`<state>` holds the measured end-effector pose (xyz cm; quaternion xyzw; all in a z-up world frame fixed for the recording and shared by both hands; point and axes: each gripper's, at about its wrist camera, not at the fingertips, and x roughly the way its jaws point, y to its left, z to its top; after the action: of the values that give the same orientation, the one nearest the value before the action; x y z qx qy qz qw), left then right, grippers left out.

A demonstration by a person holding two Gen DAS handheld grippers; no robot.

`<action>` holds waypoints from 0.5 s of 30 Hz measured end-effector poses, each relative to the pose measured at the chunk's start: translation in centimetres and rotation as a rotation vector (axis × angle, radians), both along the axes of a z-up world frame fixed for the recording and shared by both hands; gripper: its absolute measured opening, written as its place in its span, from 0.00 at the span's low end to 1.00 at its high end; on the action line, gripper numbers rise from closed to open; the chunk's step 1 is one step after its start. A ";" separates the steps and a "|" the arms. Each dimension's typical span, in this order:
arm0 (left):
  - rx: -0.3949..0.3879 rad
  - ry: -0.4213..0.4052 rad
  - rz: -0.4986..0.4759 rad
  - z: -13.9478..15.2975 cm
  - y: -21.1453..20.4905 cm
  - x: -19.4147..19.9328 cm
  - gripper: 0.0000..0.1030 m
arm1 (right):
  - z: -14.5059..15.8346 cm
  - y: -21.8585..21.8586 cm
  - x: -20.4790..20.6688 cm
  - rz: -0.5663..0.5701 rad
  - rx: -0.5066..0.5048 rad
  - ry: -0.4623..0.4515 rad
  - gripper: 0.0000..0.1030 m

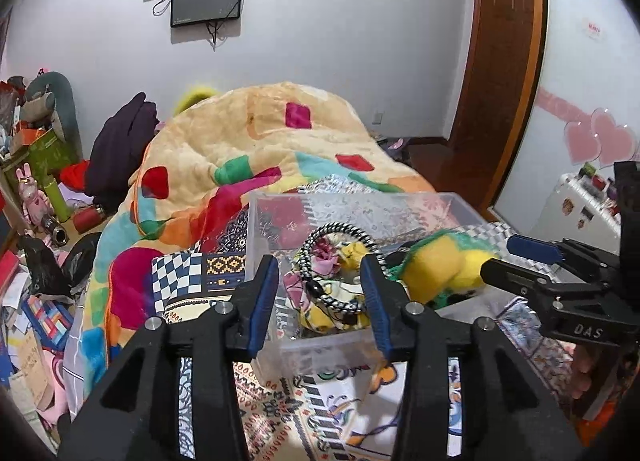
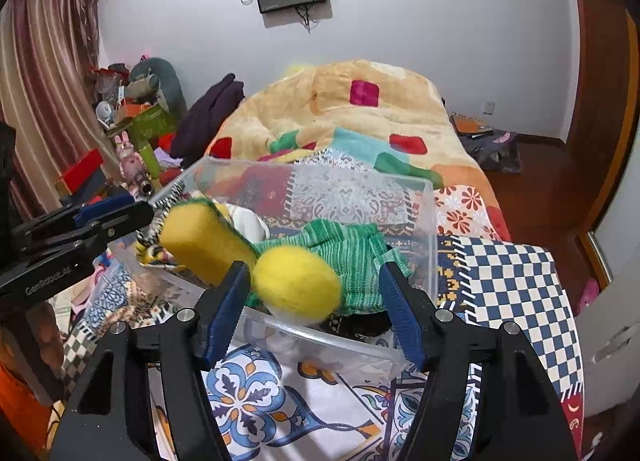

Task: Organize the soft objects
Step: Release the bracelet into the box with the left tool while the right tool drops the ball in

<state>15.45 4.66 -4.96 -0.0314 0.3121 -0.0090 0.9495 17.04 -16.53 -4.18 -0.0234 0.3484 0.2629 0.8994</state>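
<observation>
Your left tool [image 1: 320, 293] stands open at the lower middle of its frame, its blue pads either side of the striped cord [image 1: 340, 261] lying in the clear plastic box [image 1: 320, 345] on the bed, gripping nothing. Your right tool [image 2: 316, 301] is also open, with the yellow and green plush toy [image 2: 296, 285] loose between its pads, over the box's near rim.
</observation>
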 end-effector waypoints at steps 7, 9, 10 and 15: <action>-0.009 -0.103 -0.027 3.4 -0.6 -3.3 0.45 | 3.6 -1.0 -2.3 -0.007 0.041 -0.099 0.62; -0.013 -0.135 -0.035 4.4 -0.8 -4.3 0.49 | 4.7 -1.2 -3.2 -0.006 0.050 -0.135 0.62; -0.015 -0.151 -0.040 4.8 -0.9 -4.8 0.50 | 5.4 -1.3 -3.8 -0.006 0.053 -0.158 0.62; -0.023 -0.231 -0.062 7.0 -1.8 -7.5 0.59 | 8.1 -1.8 -6.4 -0.002 0.073 -0.253 0.62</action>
<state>7.99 2.88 2.04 -0.0312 0.2014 -0.0452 0.9780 10.66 -18.36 3.91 -0.0232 0.2226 0.2695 0.9366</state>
